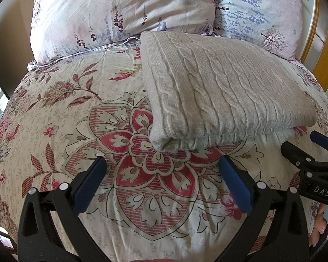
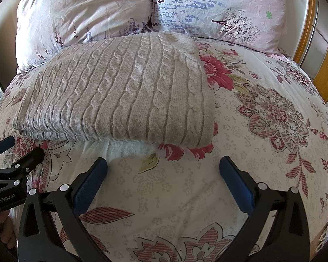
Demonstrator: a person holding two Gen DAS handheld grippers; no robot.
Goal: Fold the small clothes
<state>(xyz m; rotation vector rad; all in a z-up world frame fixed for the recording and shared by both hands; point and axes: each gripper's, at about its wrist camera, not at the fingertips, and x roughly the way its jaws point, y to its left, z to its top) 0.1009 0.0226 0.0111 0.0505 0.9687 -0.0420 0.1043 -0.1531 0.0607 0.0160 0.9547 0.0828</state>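
A beige cable-knit sweater (image 1: 225, 87) lies folded into a flat rectangle on the floral bedspread (image 1: 65, 113). It also shows in the right wrist view (image 2: 120, 93). My left gripper (image 1: 163, 163) is open and empty, just short of the sweater's near left corner. My right gripper (image 2: 163, 163) is open and empty, a little back from the sweater's near edge. The right gripper also shows at the right edge of the left wrist view (image 1: 304, 150), and the left gripper at the left edge of the right wrist view (image 2: 17, 150).
Two floral pillows (image 1: 120, 15) (image 1: 258, 11) lean at the head of the bed behind the sweater, also in the right wrist view (image 2: 85, 15) (image 2: 218, 6). A wooden headboard frame (image 1: 325, 50) stands at the right. Bedspread stretches right of the sweater (image 2: 273, 113).
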